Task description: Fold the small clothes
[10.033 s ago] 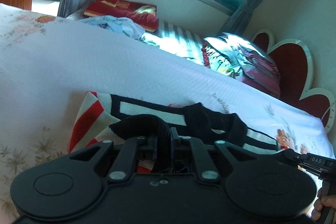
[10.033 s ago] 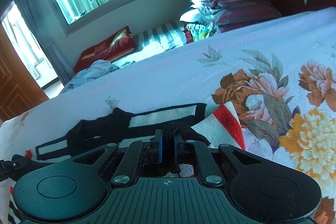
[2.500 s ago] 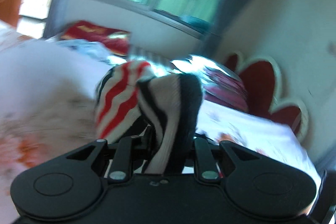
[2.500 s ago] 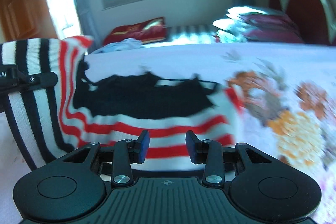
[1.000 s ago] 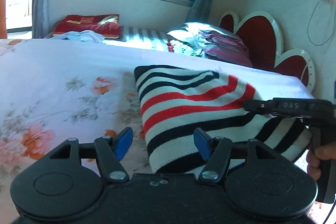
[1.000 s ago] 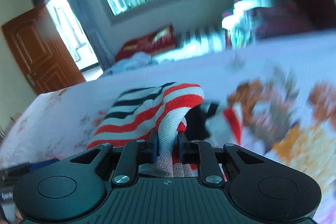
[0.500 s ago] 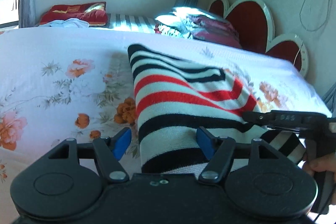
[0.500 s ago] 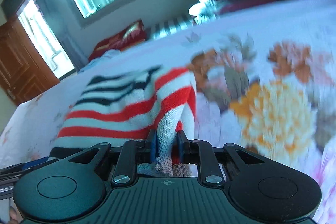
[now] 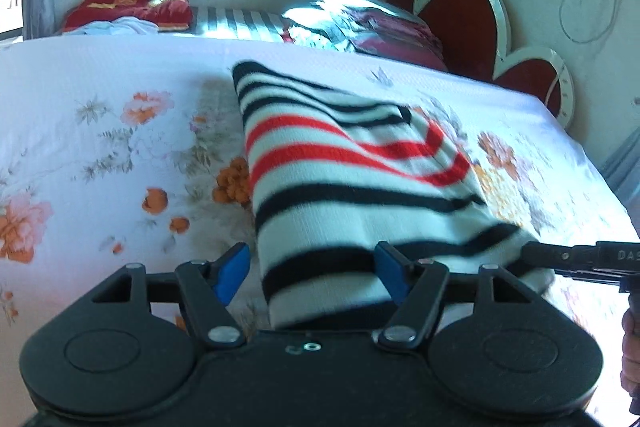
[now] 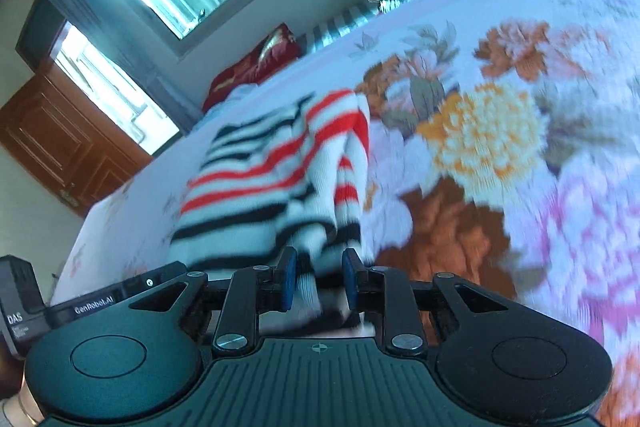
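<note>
A striped knit sweater [image 9: 352, 195], white with black and red bands, lies folded into a long block on a floral bedsheet [image 9: 100, 155], with its near end just in front of both tools. The fold looks nearly finished, and the step in hand seems to be letting go of the cloth once the last flap is laid down. The left gripper [image 9: 312, 273] has its blue pads spread wide, one on each side of the sweater's near left corner, and neither pad presses the knit, so it has released. In the right wrist view, the right gripper [image 10: 318, 281] has its jaws set narrowly apart with the sweater's right edge between them. They have just been opening, and the picture is too blurred to say whether the pads are in contact with the fabric. In the left wrist view this tool comes in from the right, its tip at the sweater's near right corner, with the person's fingers [image 9: 630, 355] on its handle. The next move probably calls for freeing the right edge fully, then drawing both tools back without dragging the fold open.
</note>
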